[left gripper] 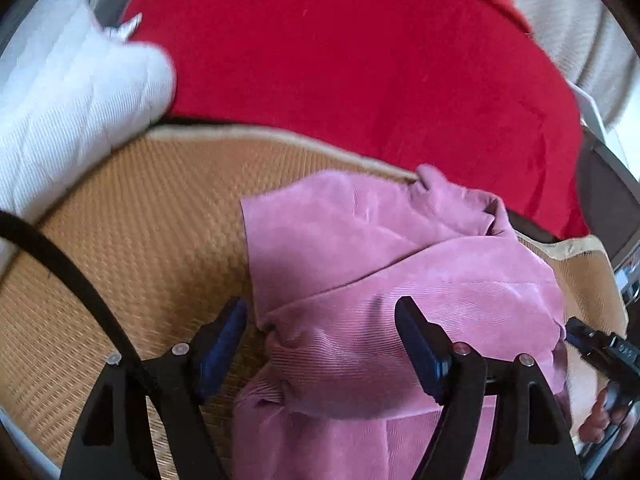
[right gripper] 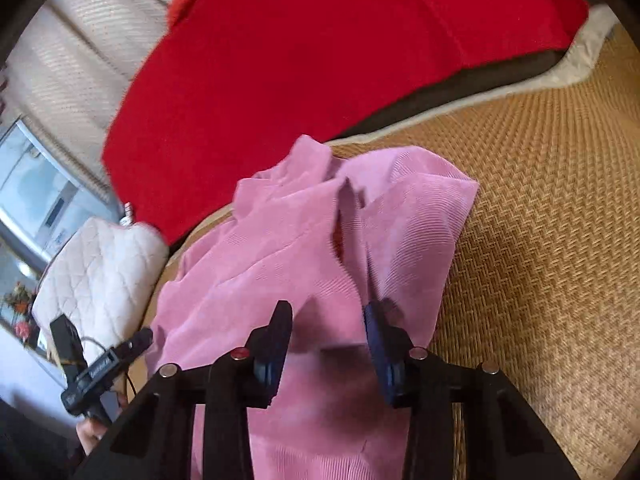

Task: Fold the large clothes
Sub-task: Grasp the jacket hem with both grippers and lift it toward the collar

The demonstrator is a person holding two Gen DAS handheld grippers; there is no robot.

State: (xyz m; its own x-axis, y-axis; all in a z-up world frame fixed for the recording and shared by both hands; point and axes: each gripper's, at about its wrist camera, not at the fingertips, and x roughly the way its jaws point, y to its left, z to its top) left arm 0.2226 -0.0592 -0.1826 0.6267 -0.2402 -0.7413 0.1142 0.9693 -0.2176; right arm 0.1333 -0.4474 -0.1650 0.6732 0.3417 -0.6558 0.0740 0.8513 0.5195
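Observation:
A pink corduroy garment [left gripper: 384, 280] lies bunched on a woven straw mat [left gripper: 120, 240]. It also shows in the right wrist view [right gripper: 280, 248]. My left gripper [left gripper: 324, 320] is open, its fingers standing on either side of a fold of the pink cloth near its left edge. My right gripper [right gripper: 328, 316] is open too, its fingers spread over the garment's near part, with cloth between and under them. I cannot tell whether either touches the cloth. The other gripper's handle and a hand show at each view's edge [left gripper: 608, 368] [right gripper: 92, 372].
A red blanket [left gripper: 340, 60] covers the area beyond the mat. A white quilted pillow [left gripper: 72, 112] lies at the left, also seen in the right wrist view [right gripper: 104, 272]. A cream headboard [right gripper: 80, 40] and a window [right gripper: 36, 192] stand behind. A black cable [left gripper: 72, 272] crosses the mat.

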